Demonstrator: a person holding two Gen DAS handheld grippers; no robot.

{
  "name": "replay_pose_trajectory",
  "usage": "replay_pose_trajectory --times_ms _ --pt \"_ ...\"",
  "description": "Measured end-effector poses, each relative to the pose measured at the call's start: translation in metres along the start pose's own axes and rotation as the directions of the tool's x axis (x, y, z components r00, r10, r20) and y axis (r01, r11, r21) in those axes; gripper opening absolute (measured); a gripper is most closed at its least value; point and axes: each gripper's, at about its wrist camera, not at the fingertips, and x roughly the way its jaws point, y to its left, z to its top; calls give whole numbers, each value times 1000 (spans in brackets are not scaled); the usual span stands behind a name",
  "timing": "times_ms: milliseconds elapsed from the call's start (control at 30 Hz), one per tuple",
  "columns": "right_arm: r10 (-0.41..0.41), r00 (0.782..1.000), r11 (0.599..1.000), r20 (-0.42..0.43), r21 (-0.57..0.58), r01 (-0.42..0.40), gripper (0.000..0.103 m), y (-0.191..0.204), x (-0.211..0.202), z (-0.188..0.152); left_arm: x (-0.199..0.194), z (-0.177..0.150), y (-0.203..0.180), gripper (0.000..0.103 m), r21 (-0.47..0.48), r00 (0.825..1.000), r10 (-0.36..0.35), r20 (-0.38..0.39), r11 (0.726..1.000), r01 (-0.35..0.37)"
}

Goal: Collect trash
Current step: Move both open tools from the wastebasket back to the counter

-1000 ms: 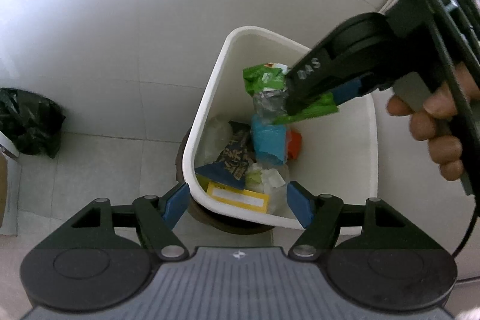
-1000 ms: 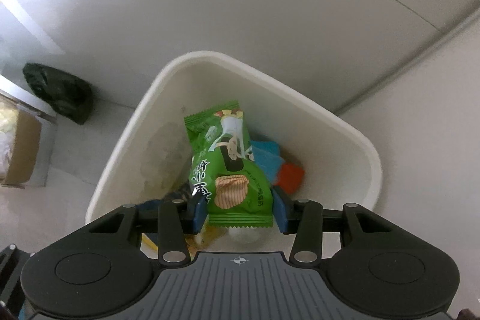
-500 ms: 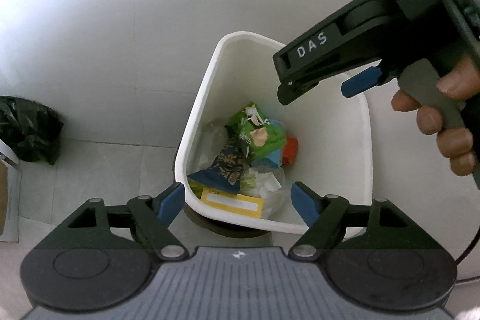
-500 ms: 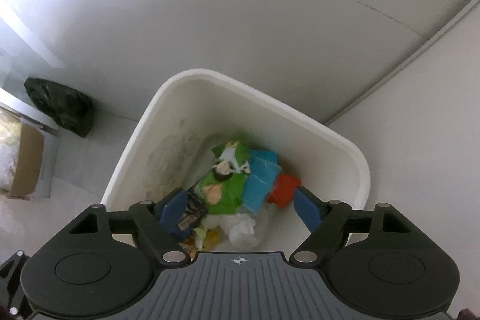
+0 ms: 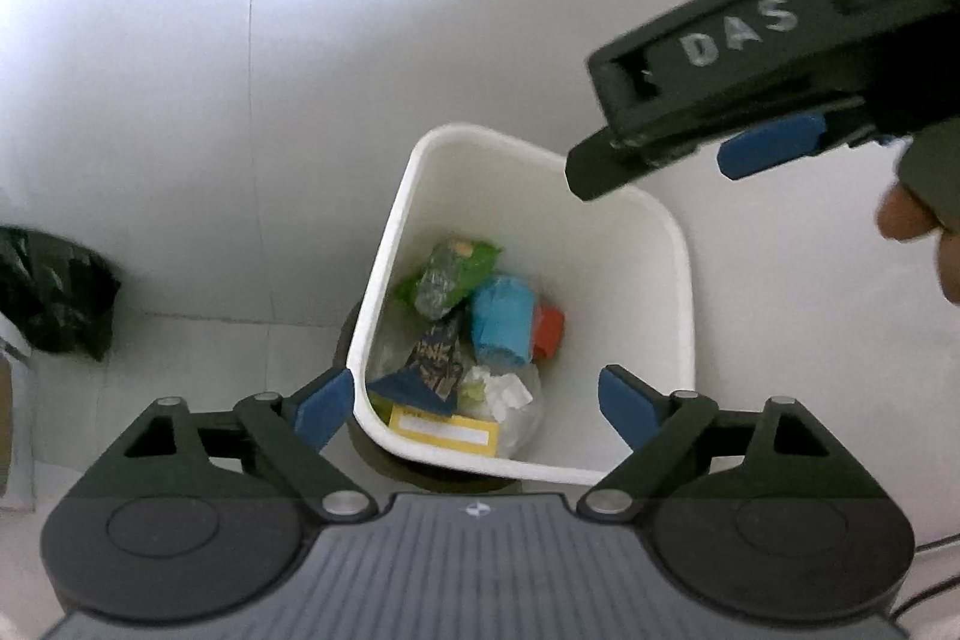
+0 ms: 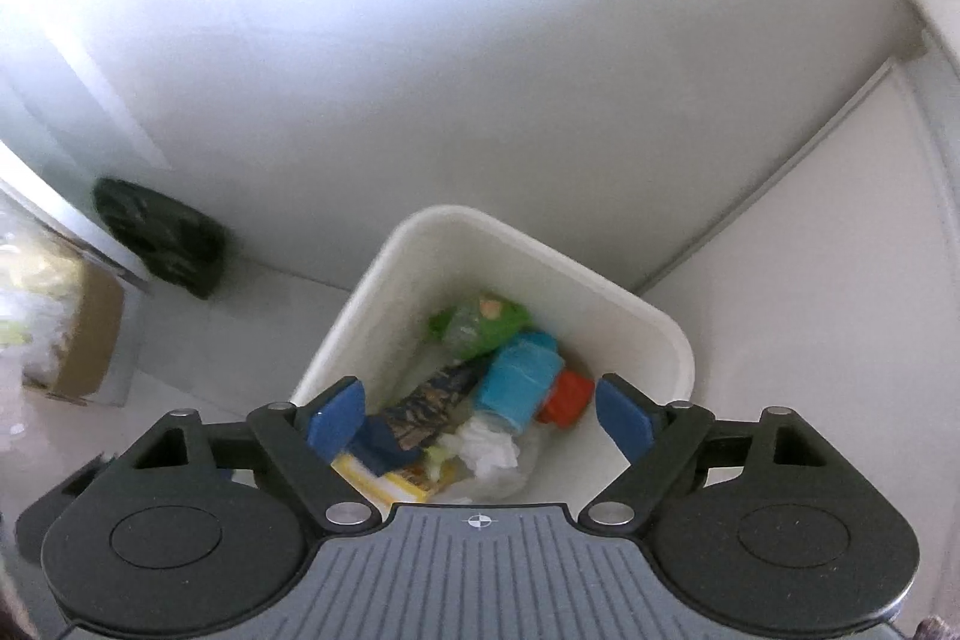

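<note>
Trash (image 5: 456,274) lies in bin (image 5: 672,244); both tools apparently empty.

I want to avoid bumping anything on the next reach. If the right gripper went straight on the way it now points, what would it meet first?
Most likely the trash inside the white bin: the open right gripper points at the blue wrapper and crumpled white paper. Depth is unclear, but nothing shows in between.

White floor (image 5: 180,388), white bin (image 5: 678,280), black bag (image 5: 54,298), cardboard box (image 6: 90,340)

"DAS" in white on the right gripper (image 5: 708,142)
</note>
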Motion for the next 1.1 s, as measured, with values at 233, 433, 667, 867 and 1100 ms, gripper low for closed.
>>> replay_pose_trajectory --times_ms 233,433,667,867,1100 --pt "30 996 1000 87 -11 -29 89 4 -55 -2 -34 12 -1 96 23 999 -9 50 1000 8" --pt "61 982 998 177 -16 -59 92 0 -104 -11 -60 22 -6 99 60 996 -14 87 998 9" --pt "20 954 1000 299 -26 -13 95 -28 -160 -42 -92 36 -20 102 117 991 -50 121 992 36" --pt "-49 923 998 382 53 31 97 -72 -197 -76 -110 48 -50 102 209 985 -86 150 976 53" --pt "-157 879 983 451 153 97 99 -132 -225 -114 -134 63 -93 102 312 969 -147 198 947 80"
